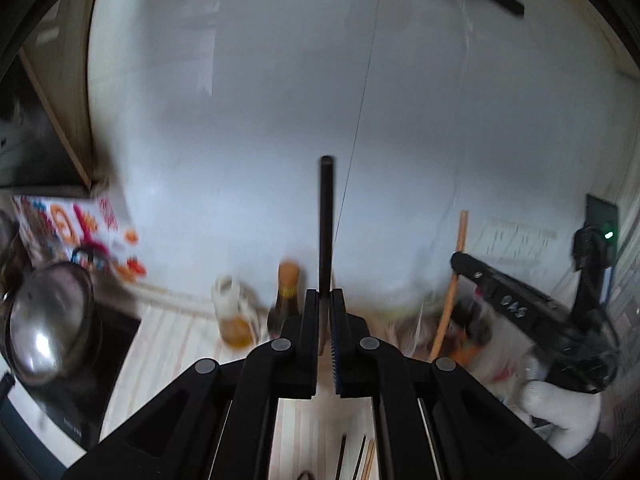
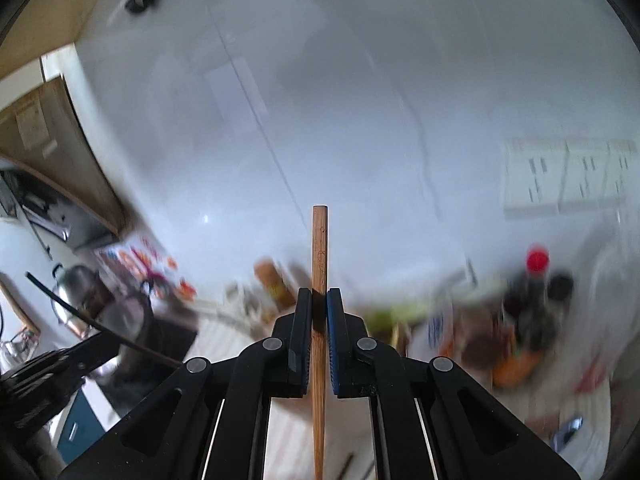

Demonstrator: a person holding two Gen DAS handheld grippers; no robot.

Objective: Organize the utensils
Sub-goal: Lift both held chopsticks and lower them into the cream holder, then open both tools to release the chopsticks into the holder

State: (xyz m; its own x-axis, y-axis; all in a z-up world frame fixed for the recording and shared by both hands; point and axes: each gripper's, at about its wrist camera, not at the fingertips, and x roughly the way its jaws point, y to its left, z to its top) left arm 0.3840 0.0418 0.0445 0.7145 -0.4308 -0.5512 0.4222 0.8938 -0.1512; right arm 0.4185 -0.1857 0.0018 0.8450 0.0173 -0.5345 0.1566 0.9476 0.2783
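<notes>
My left gripper (image 1: 325, 294) is shut on a black chopstick (image 1: 326, 220) that stands upright, raised above the counter. My right gripper (image 2: 319, 294) is shut on a wooden chopstick (image 2: 320, 248), also upright. In the left wrist view the right gripper (image 1: 456, 260) shows at the right with the wooden chopstick (image 1: 460, 236) in it. In the right wrist view the left gripper (image 2: 104, 338) shows at the lower left with the black chopstick (image 2: 60, 300). Several more chopsticks (image 1: 360, 460) lie on the pale wooden counter below.
Against the white tiled wall (image 1: 280, 100) stand a brown sauce bottle (image 1: 286, 300), an oil bottle (image 1: 232, 316) and a red-capped bottle (image 2: 536, 280). A steel kettle (image 1: 48, 320) sits on a black stove at the left. A wall socket strip (image 2: 568, 176) is at the right.
</notes>
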